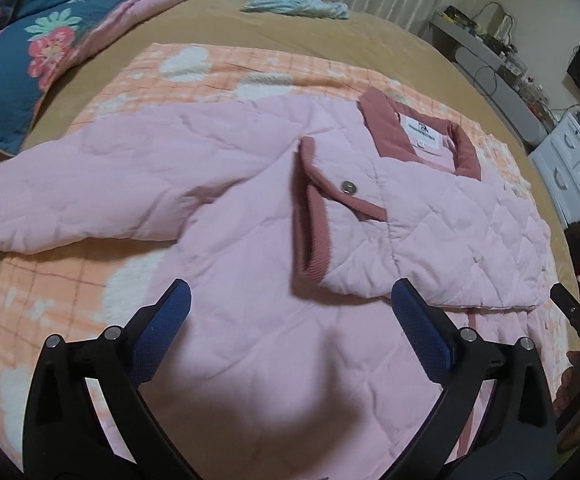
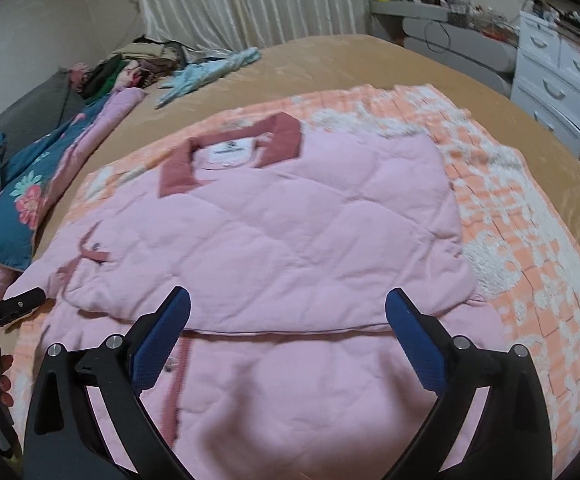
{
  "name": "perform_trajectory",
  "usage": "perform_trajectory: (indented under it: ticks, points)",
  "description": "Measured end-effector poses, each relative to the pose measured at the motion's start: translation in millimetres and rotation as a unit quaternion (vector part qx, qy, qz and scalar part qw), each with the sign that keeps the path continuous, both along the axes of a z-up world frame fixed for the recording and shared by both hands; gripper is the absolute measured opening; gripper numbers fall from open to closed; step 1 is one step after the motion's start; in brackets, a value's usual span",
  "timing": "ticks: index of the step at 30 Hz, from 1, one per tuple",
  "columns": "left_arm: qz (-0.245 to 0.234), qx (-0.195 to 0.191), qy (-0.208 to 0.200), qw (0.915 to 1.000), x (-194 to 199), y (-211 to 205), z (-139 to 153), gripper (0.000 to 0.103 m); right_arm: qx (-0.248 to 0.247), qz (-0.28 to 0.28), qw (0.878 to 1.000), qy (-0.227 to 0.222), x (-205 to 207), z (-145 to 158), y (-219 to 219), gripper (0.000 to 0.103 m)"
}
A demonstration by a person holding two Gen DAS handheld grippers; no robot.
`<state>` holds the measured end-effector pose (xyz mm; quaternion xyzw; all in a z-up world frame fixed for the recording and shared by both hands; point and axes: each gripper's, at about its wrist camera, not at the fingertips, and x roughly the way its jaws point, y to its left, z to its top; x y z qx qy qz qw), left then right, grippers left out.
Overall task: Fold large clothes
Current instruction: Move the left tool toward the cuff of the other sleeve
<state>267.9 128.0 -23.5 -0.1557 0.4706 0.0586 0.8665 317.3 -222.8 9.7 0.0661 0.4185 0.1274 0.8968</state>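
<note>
A pink quilted jacket (image 1: pixel 250 208) with a dusty-rose collar (image 1: pixel 385 120) lies flat on an orange-and-white blanket (image 1: pixel 218 76). Its right sleeve is folded across the chest, with the ribbed cuff (image 1: pixel 309 232) and a snap button (image 1: pixel 347 187) showing. The left sleeve (image 1: pixel 70 192) stretches out to the left. My left gripper (image 1: pixel 291 292) is open and empty above the jacket's lower body. In the right wrist view the jacket (image 2: pixel 290 240) and its collar (image 2: pixel 234 148) also show; my right gripper (image 2: pixel 288 300) is open and empty above the folded sleeve's edge.
The tan bed (image 1: pixel 329 36) holds a blue floral quilt (image 1: pixel 22 68) at the left and a light blue garment (image 1: pixel 293 2) at the back. A pile of clothes (image 2: pixel 138 64) sits by the curtain. White drawers (image 2: pixel 557 80) and a cluttered shelf stand right.
</note>
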Motion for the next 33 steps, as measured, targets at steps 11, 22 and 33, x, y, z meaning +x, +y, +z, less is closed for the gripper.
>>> perform_trajectory:
  ticks: [11, 22, 33]
  points:
    - [0.033, 0.008, -0.009, 0.9994, -33.0, 41.0, 14.8, 0.094, 0.005, 0.027, 0.999, -0.031, -15.7, 29.1, 49.3, 0.098]
    - [0.064, 0.021, -0.022, 0.9975, -60.0, 81.5, 25.1, 0.094, 0.014, 0.057, 0.997, -0.053, -25.1, 50.4, 102.2, 0.098]
    - [0.105, 0.018, -0.03, 0.9938, -76.7, 122.3, 19.7, 0.094, 0.005, 0.104, 0.992, -0.075, -34.3, 65.9, 162.5, 0.098]
